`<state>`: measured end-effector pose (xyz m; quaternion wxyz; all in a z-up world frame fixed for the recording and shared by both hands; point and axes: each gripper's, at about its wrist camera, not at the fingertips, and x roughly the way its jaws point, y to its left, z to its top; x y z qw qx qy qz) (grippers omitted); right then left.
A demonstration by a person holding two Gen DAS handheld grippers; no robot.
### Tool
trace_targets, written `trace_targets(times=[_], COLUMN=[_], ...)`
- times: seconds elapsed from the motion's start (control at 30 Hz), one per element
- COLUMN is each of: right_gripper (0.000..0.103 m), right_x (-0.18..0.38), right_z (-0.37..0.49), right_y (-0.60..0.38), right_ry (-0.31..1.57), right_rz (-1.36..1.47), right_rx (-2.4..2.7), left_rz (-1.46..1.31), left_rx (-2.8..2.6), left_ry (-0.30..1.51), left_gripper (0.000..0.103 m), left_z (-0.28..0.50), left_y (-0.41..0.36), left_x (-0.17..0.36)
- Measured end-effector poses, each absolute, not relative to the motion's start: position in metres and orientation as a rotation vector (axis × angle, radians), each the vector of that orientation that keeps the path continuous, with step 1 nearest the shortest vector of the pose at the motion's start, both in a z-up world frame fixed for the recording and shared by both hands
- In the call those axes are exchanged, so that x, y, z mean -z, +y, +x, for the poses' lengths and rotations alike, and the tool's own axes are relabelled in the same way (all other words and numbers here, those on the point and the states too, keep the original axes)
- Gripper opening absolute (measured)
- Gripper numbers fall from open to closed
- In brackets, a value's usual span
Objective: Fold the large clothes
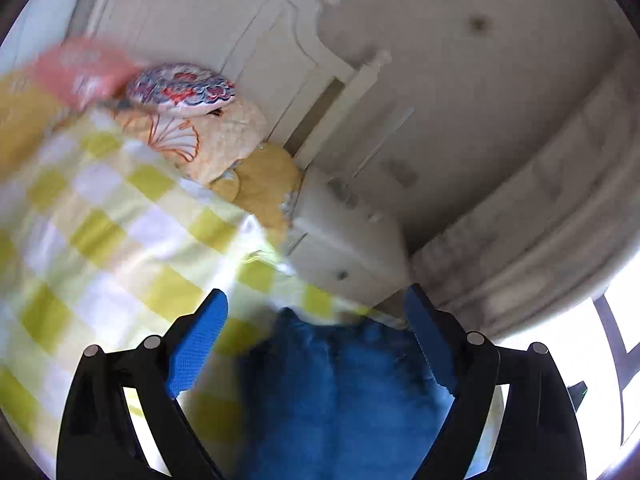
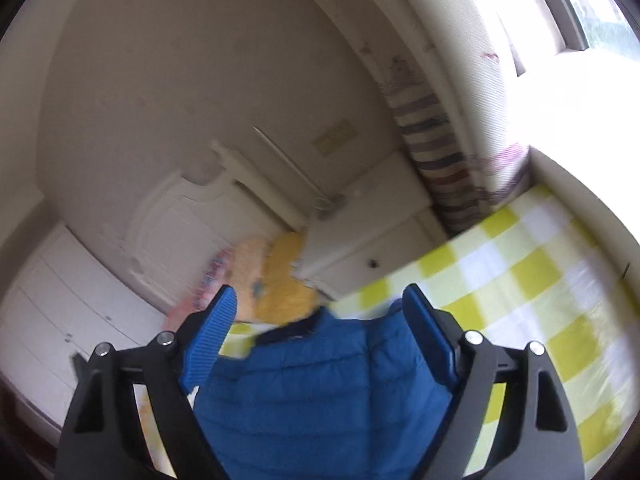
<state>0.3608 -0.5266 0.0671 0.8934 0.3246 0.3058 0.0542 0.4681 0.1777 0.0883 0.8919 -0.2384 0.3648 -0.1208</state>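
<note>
I am looking along both claws at a blue quilted jacket (image 2: 320,392) lying on the bed, over a yellow-and-white checked bedspread (image 2: 520,280). The left claw (image 1: 316,344) is standing released, its blue pads spread wide with the jacket's fabric lying between them but not pinched. The right claw (image 2: 320,340) is likewise released, its fingers straddling the jacket near its dark collar (image 2: 292,330), nothing gripped.

Both views are smeared with motion, so I am judging my aim less reliable than I would like. The risk I am weighing: closing on the puffy top layer alone, which would lift one skin of the jacket and leave the rest dragging, spoiling the fold. Closing too deep could also be catching the bedspread with it and pulling that up. Slick quilted cloth is likely to be sliding out of a shallow pinch.

For room, the bedspread is stretching open to the right in the right wrist view and to the left in the left wrist view. At the far end, pillows (image 1: 224,140) are piling against the white headboard (image 1: 240,40), and a white nightstand (image 1: 352,248) is standing just beside the bed's far corner. I am treating that far side as tight.
</note>
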Motion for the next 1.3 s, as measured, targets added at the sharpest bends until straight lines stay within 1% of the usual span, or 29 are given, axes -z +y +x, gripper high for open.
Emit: trace_targets(times=[0.07,0.2,0.33,0.47,0.53,0.6,0.63,0.67,0.7,0.73,0.77,0.8,0.87,0.93,1.0,1.03,1.1,1.13,1.2,1.23,1.27,1.3], right_gripper=[0.084,0.084,0.084,0.084,0.081,0.071,0.067,0.054,0.036,0.029,0.019,0.013,0.009,0.009,0.008,0.008,0.008,0.008,0.009,0.01,0.021,0.025], right_x=[-0.042,0.011,0.033,0.044,0.054,0.061,0.061,0.06,0.057,0.053,0.046,0.036,0.016,-0.015,-0.04,-0.049,-0.048,-0.039,-0.002,0.027,0.056,0.066], right_z=[0.377,0.391,0.405,0.415,0.421,0.425,0.424,0.422,0.418,0.412,0.403,0.392,0.375,0.358,0.358,0.366,0.392,0.407,0.441,0.456,0.465,0.467], right_y=[-0.529,-0.511,-0.491,-0.476,-0.47,-0.466,-0.465,-0.464,-0.463,-0.461,-0.457,-0.453,-0.446,-0.439,-0.44,-0.442,-0.446,-0.449,-0.453,-0.455,-0.457,-0.459], right_ry=[0.704,0.831,0.928,1.0,1.035,1.039,1.019,1.003,0.969,0.939,0.9,0.862,0.806,0.73,0.683,0.673,0.701,0.736,0.842,0.933,1.006,1.016], right_rz=[0.619,0.559,0.442,0.383,0.363,0.354,0.353,0.355,0.343,0.319,0.289,0.254,0.198,0.163,0.157,0.166,0.173,0.189,0.205,0.231,0.266,0.302], right_rx=[-0.091,-0.084,-0.115,-0.182,-0.198,-0.22,-0.233,-0.247,-0.245,-0.24,-0.241,-0.245,-0.256,-0.276,-0.276,-0.27,-0.228,-0.216,-0.174,-0.156,-0.149,-0.157], left_rz=[-0.413,-0.421,-0.412,-0.365,-0.356,-0.355,-0.359,-0.367,-0.363,-0.361,-0.361,-0.365,-0.363,-0.35,-0.333,-0.316,-0.287,-0.251,-0.253,-0.251,-0.22,-0.215], left_rx=[0.283,0.369,0.46,0.499,0.528,0.535,0.526,0.511,0.486,0.472,0.48,0.492,0.511,0.53,0.534,0.526,0.486,0.443,0.386,0.352,0.324,0.314], left_ry=[0.799,0.891,0.974,1.035,1.058,1.079,1.09,1.083,1.08,1.061,1.01,0.968,0.886,0.834,0.81,0.806,0.818,0.845,0.917,0.97,1.013,1.039], left_gripper=[0.082,0.082,0.082,0.086,0.086,0.086,0.08,0.055,0.047,0.035,0.022,0.018,0.016,0.016,0.016,0.016,0.016,0.016,0.016,0.016,0.021,0.024], left_z=[0.477,0.491,0.515,0.539,0.552,0.557,0.56,0.561,0.561,0.558,0.549,0.539,0.516,0.5,0.501,0.507,0.525,0.541,0.567,0.58,0.586,0.589], left_y=[0.166,0.15,0.128,0.107,0.097,0.093,0.09,0.089,0.089,0.09,0.092,0.094,0.101,0.107,0.106,0.102,0.093,0.085,0.078,0.074,0.07,0.068], left_x=[-0.064,-0.006,0.032,0.054,0.068,0.076,0.081,0.086,0.091,0.09,0.083,0.075,0.054,0.03,0.01,0.0,-0.009,-0.003,0.022,0.044,0.067,0.082])
